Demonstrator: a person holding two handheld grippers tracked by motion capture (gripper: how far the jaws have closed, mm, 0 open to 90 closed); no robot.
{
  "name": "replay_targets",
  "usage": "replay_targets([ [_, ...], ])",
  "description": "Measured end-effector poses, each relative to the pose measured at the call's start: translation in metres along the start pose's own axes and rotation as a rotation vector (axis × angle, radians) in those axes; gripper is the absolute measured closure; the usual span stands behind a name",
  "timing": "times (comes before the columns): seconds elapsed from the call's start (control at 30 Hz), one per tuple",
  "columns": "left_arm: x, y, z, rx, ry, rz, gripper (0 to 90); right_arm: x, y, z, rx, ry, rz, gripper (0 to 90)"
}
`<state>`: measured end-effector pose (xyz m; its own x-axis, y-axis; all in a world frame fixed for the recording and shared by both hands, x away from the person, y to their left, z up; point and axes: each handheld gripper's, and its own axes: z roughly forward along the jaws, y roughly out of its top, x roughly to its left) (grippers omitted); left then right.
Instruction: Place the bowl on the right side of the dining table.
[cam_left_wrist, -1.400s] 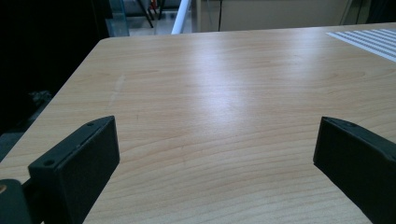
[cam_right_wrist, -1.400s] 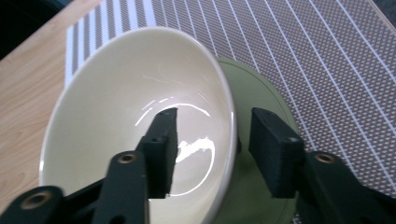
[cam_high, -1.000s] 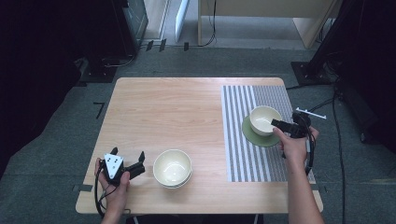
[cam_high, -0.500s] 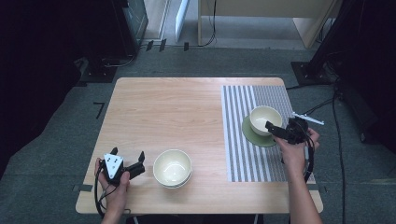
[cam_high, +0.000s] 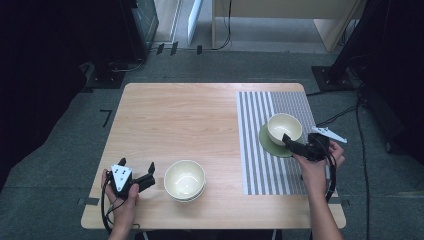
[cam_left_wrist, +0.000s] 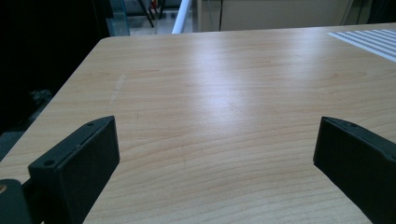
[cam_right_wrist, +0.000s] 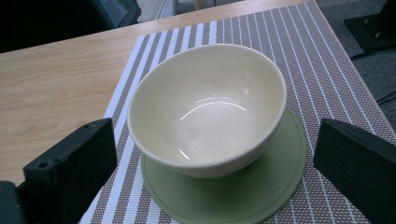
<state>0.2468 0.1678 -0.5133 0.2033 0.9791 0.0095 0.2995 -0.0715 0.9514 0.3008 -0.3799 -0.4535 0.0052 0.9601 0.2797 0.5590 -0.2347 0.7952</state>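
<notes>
Right gripper (cam_high: 294, 143) released upright bowl (cam_high: 284, 128).

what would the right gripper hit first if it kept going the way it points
Most likely the cream ceramic bowl on the round green saucer. The right gripper has just been opening; its jaws stand wide, clear of the bowl's near wall, which lies straight ahead between them.

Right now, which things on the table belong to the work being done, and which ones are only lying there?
Part of the work:
- cream bowl, empty, standing on the green saucer
- right gripper, open, its jaws have just been opening, nothing between them
- striped mat under the saucer

Only lying there:
- stacked bowls near the front edge
- left gripper, open over bare wood
</notes>
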Motion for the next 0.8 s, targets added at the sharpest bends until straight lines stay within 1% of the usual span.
replay_targets([
  [0.07,0.000,0.000,0.000,0.000,0.000,0.000,0.1,0.001,-0.002,-0.003,-0.012,0.001,-0.007,0.0],
  [0.1,0.000,0.000,0.000,0.000,0.000,0.000,0.1,0.001,-0.004,-0.005,-0.021,0.000,-0.020,0.0],
  [0.33,0.000,0.000,0.000,0.000,0.000,0.000,0.1,0.003,-0.008,-0.012,-0.039,0.000,-0.037,0.0],
  [0.37,0.000,0.000,0.000,0.000,0.000,0.000,0.1,0.004,-0.010,-0.015,-0.047,-0.006,-0.051,0.0],
  [0.5,0.000,0.000,0.000,-0.001,0.000,0.002,0.1,0.004,-0.012,-0.018,-0.051,-0.005,-0.053,0.0],
  [0.6,0.000,0.000,0.000,-0.001,0.001,0.002,0.1,0.003,-0.015,-0.020,-0.052,-0.014,-0.065,0.0],
  [0.8,0.000,0.000,0.000,-0.002,0.001,0.004,0.1,0.002,-0.021,-0.028,-0.062,-0.020,-0.068,0.0],
])
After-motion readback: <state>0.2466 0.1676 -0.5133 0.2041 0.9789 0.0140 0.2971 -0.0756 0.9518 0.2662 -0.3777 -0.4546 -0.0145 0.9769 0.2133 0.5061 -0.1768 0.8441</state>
